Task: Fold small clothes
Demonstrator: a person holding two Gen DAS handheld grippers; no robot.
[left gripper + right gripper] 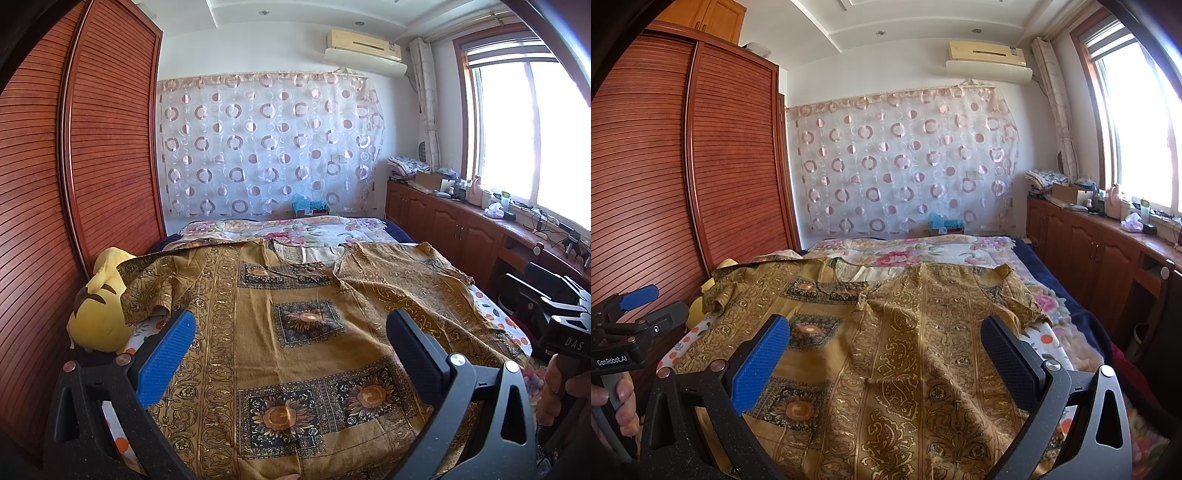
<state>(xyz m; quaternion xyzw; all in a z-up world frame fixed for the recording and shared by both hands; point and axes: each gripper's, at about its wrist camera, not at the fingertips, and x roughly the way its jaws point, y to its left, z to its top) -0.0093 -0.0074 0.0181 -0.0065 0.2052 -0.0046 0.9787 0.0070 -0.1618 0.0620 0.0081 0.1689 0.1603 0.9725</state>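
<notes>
Count recorded: one patterned shirt spread ahead of the fingers; one yellow plush toy left of the left fingers; two grippers, left gripper and right gripper, both jaws apart; one air conditioner.

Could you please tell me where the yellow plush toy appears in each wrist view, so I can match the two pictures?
Left wrist view: the yellow plush toy lies at the left edge of the bed, against the slatted wardrobe, beside the patterned shirt.
Right wrist view: only a sliver of it shows, left of the shirt's sleeve.
Shared landmark: the air conditioner high on the far wall.
</notes>
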